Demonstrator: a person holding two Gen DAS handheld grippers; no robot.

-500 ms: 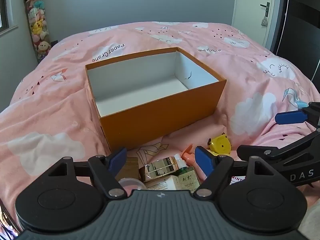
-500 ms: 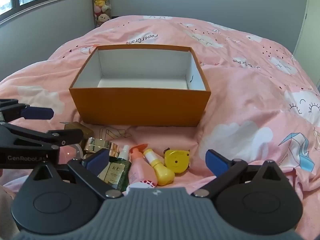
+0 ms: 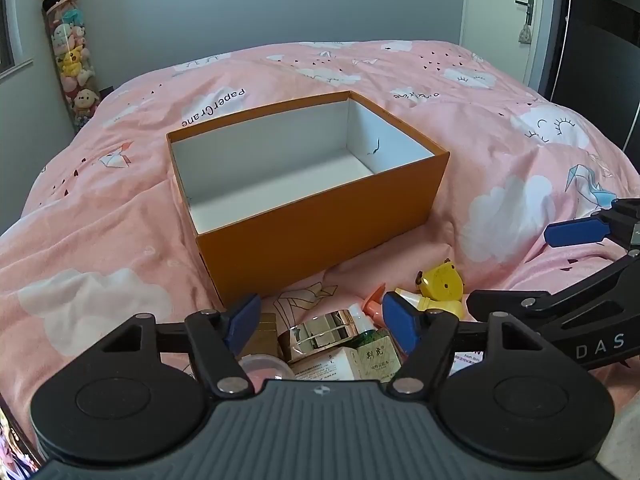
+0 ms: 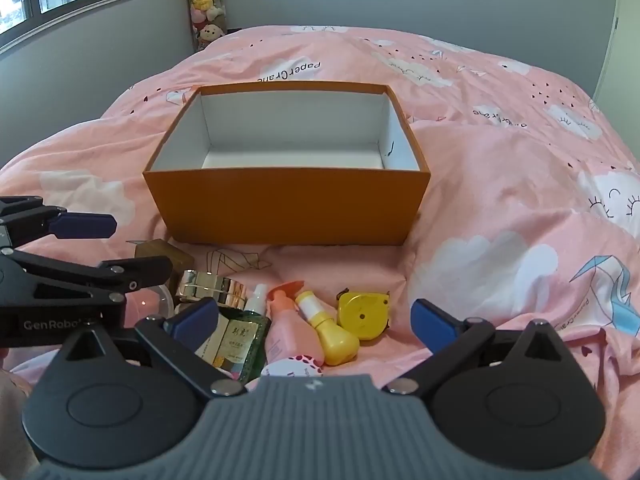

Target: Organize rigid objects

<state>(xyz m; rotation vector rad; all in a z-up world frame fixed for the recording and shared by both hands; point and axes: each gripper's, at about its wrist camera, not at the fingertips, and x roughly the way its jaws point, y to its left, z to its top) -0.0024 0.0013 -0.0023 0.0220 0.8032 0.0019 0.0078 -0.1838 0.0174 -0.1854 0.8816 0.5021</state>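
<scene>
One pink bed cover (image 4: 500, 184) is carrying everything, and one orange box (image 4: 288, 204) is sitting open-topped near its middle, showing only white inner walls and floor. Both grippers are hovering over the near edge of the cover. The right gripper (image 4: 316, 320) is holding its jaws spread as wide as they go, gripping nothing, its blue pads poised above the row of small things. The left gripper (image 3: 320, 320) is holding its jaws nearly as wide, also gripping nothing, poised above the gold-topped jar.

Between the box's near wall and the cover's near edge a cluster is lying close together: one pink spray bottle (image 4: 290, 332), one green bottle (image 4: 244, 332) with a white cap, one yellow bottle (image 4: 332, 332), one yellow tape measure (image 4: 363, 316) just right of it, one gold-topped jar (image 4: 212, 288), one brown block (image 4: 164, 252) nearest the box, and one clear round pot (image 3: 260, 366) with pink contents, partly hidden behind the left gripper
</scene>
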